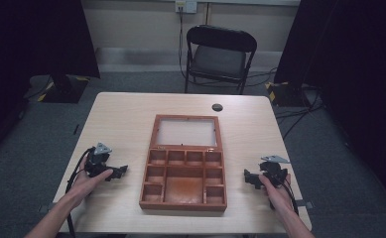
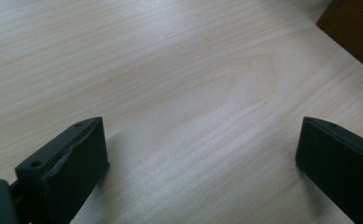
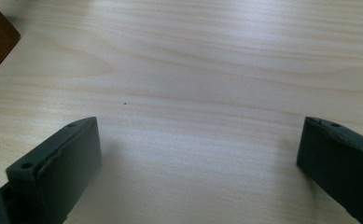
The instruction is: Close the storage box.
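The box (image 1: 184, 168) lay open at centre frame, lid flat behind it. Left gripper (image 1: 120, 171) and right gripper (image 1: 248, 179) flanked it, jaws wide, grasping nothing. A careless reach could probably shove the box or snag its thin dividers.

Reddish-brown wooden box (image 1: 184, 171) is showing a pale frosted lid panel; table (image 1: 121, 119) is showing light wood grain; both grippers, left (image 1: 112, 171) and right (image 1: 256, 179), black.
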`<state>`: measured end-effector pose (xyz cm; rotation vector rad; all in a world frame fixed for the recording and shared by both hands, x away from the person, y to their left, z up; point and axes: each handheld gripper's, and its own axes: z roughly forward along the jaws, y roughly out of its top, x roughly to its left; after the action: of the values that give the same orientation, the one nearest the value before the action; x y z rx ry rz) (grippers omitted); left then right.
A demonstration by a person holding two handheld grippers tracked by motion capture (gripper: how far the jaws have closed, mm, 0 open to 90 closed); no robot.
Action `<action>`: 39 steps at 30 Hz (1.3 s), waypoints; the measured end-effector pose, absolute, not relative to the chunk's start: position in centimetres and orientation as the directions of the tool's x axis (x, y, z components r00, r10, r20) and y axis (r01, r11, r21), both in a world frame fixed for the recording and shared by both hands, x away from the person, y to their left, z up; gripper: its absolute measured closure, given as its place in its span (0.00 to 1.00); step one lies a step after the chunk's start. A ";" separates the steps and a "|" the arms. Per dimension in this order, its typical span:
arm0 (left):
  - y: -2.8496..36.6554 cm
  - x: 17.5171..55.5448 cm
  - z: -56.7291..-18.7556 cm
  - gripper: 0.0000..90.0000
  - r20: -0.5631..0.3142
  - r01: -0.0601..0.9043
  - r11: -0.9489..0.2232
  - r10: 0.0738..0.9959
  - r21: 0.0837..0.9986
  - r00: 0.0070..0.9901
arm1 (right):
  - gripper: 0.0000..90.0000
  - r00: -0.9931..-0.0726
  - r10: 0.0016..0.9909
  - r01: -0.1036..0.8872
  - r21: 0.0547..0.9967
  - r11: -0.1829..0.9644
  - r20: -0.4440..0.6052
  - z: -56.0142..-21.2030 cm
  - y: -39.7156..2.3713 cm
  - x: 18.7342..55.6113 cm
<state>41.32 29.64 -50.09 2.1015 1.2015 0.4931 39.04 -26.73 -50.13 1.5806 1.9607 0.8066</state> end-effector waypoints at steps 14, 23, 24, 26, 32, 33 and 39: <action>29.9 41.5 -49.4 0.18 -0.054 0.631 -0.312 0.870 0.710 0.491 | 0.22 -0.232 0.973 0.680 0.712 0.172 -0.013 -49.5 -26.6 39.0; 29.4 41.0 -47.5 0.20 -0.090 0.600 -0.282 0.853 0.749 0.513 | 0.16 -0.232 0.972 0.662 0.739 0.124 0.045 -48.6 -26.7 38.8; 29.3 41.0 -47.3 0.20 -0.092 0.597 -0.280 0.853 0.752 0.515 | 0.16 -0.232 0.972 0.662 0.739 0.124 0.045 -48.6 -26.7 38.8; 29.1 40.9 -46.9 0.21 -0.087 0.581 -0.277 0.850 0.765 0.519 | 0.16 -0.242 0.970 0.650 0.747 0.136 0.034 -48.0 -26.6 38.7; 28.2 40.8 -45.9 0.22 -0.086 0.551 -0.256 0.851 0.794 0.518 | 0.18 -0.310 0.950 0.613 0.773 0.167 0.041 -46.7 -25.6 38.7; 28.0 40.9 -45.7 0.22 -0.083 0.548 -0.267 0.843 0.793 0.531 | 0.18 -0.318 0.947 0.614 0.770 0.173 0.041 -46.6 -25.5 38.8; 27.1 41.2 -44.8 0.20 -0.057 0.519 -0.275 0.843 0.809 0.535 | 0.20 -0.371 0.928 0.597 0.777 0.201 0.046 -45.5 -24.5 39.5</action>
<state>41.24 27.07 -44.81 1.9477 1.1071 0.4959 39.49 -24.53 -45.48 1.4181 2.0460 1.0160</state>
